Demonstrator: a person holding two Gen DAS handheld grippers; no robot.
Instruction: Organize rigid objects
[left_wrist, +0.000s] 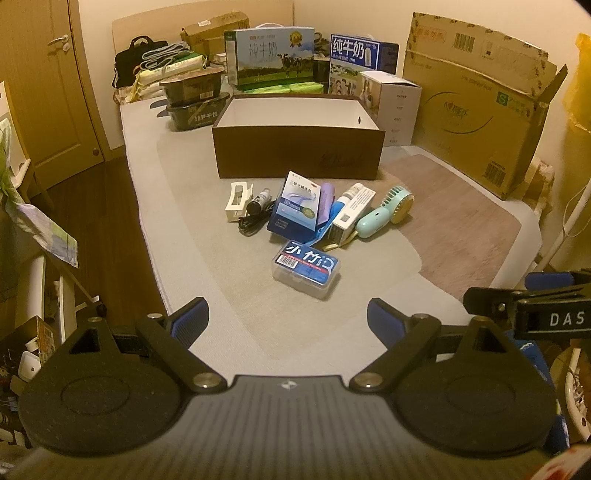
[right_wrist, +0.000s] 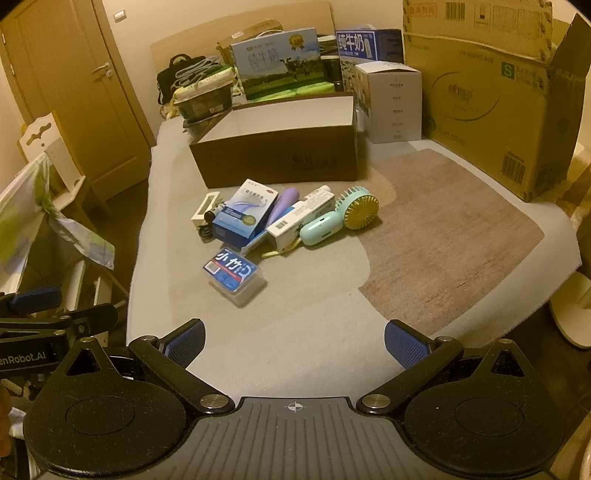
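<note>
Jaws of left gripper (left_wrist: 288, 317) and right gripper (right_wrist: 294, 341) wide apart, empty, above bed (left_wrist: 207, 280). Pile in front of open brown box (left_wrist: 299, 157), left to right: white holder (left_wrist: 238, 202), blue carton (left_wrist: 297, 208), purple tube (left_wrist: 327, 201), white carton (left_wrist: 352, 214), mint fan (left_wrist: 386, 210). Nearest: clear case (left_wrist: 306, 271), printed "小竹". Behind: milk cartons (left_wrist: 275, 55) marked "纯牛奶".

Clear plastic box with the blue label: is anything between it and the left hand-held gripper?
No. In the left wrist view, only bare grey mat lies between the open left hand-held gripper and the clear plastic box.
</note>
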